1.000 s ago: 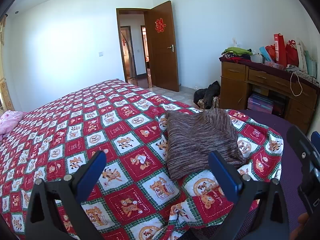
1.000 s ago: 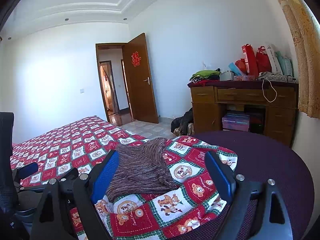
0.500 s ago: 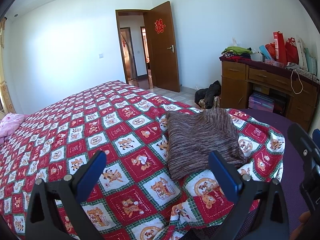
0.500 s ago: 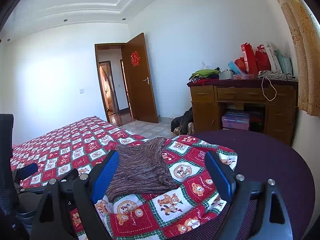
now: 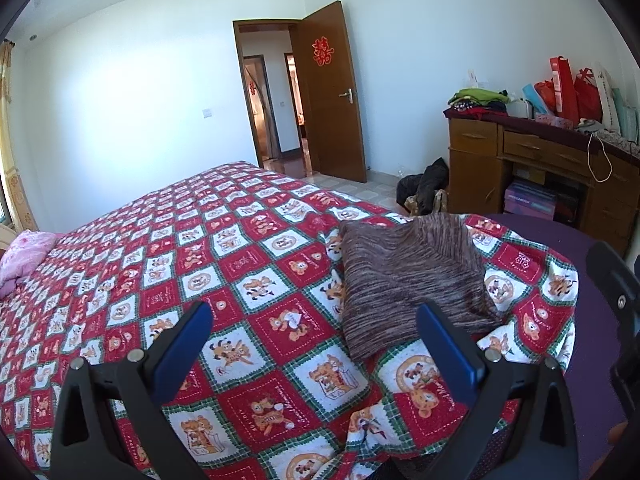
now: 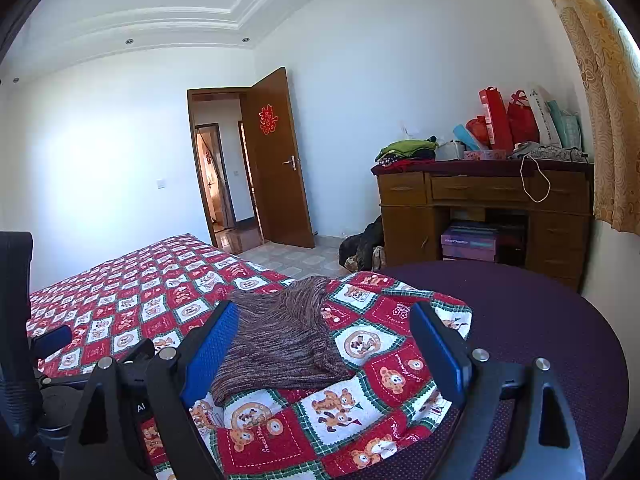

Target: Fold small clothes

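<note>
- We see a folded brown knit point(image 5: 408, 280) lying flat on the quilt point(image 5: 240, 264), near the quilt's corner, where the quilt drapes over a purple sheet point(image 5: 592, 320).
- In the left wrist view the knit's long axis runs from its near edge, by the blue right finger, away toward the desk point(image 5: 520, 152); the far edge rises to a blunt peak pointing that way.
- The stripes of the knit slant across it, roughly along the same line.
- Our left gripper point(image 5: 316, 344) stands released, jaws wide, with nothing between the pads; it hangs over the quilt with the knit just ahead and to the right of it.
- Our right gripper point(image 6: 324, 344) is also released, jaws wide apart; the knit point(image 6: 280, 336) shows between the fingers but neither pad touches it.
- In the right wrist view the near edge of the knit lies beside the left blue pad, and the cloth tapers away toward the far corner of the quilt point(image 6: 360, 400).
- A pink cloth point(image 5: 24, 252) lies at the far left of the bed, well apart from the knit.
</note>
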Available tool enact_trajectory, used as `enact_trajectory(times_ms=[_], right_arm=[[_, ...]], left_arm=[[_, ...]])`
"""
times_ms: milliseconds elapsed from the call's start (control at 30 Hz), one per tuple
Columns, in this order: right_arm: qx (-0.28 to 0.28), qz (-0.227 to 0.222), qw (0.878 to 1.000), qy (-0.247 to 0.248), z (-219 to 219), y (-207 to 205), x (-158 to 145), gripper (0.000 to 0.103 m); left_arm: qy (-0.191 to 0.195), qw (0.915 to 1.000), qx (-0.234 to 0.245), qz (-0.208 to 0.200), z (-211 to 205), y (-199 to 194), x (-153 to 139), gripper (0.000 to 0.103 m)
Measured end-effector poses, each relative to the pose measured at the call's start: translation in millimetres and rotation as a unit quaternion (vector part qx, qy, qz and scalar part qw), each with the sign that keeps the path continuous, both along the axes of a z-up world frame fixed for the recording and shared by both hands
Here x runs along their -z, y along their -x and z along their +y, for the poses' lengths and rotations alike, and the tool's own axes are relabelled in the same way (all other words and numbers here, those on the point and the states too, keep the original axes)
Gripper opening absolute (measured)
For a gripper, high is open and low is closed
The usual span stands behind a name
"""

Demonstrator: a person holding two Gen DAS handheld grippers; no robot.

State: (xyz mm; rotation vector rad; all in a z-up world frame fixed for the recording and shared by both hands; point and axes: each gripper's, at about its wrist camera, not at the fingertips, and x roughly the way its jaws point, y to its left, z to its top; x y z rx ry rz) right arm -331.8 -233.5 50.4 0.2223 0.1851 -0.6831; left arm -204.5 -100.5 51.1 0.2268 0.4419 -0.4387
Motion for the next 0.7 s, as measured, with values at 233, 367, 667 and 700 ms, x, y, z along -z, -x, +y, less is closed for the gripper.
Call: enact_trajectory(times_ms=[233,367,667,700], right_arm=[[0.001,-0.001,1.000,0.001,0.2,0.7,0.3,0.088],[0.001,-0.001,1.000,0.001,0.3,0.8,0.3,0.088],[0.002,0.002,1.000,-0.002,2.3,0.3,2.9,0.088],[0.002,0.002,1.000,-0.002,3.0,0.4,3.4,0.088]], left_arm=[[-0.003,1.0000,-0.001,0.001,-1.9,0.1,1.2,0.103],[0.011,0.9996,0.019,0.016,-0.7,-1.5,2.4,0.103],[0.020,0.9990,0.031,0.026,-2.4,-1.5,3.8,0.103],[0.020,0.9990,0.030,0.028,-2.5,-1.9,4.2,0.103]])
